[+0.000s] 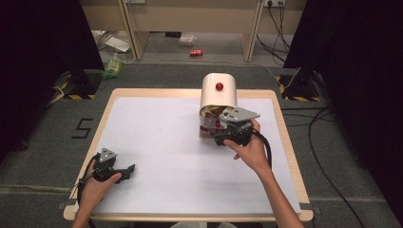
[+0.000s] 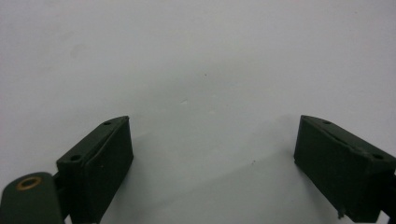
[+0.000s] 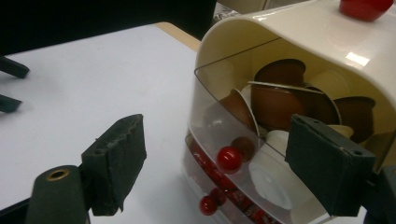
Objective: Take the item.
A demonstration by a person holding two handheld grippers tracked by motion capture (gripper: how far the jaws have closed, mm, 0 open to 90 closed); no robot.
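A cream domed capsule box [image 1: 217, 96] with a red knob on top [image 1: 219, 86] stands at the back of the white table [image 1: 157, 142]. Its clear front drawer [image 3: 224, 126] holds several brown and white capsules [image 3: 280, 100] and has a red knob [image 3: 229, 159]; a lower drawer has a second red knob [image 3: 207, 205]. My right gripper [image 1: 219, 137] [image 3: 215, 170] is open just in front of the drawers, with its jaws either side of the upper knob and apart from it. My left gripper [image 1: 128, 170] [image 2: 212, 165] rests open on bare table at the front left.
The table has a wooden rim [image 1: 290, 152]. On the floor behind lie a red can [image 1: 196, 53], a green packet [image 1: 113, 69] and cables [image 1: 323, 123] to the right. The left gripper's jaws [image 3: 9, 84] appear far off in the right gripper view.
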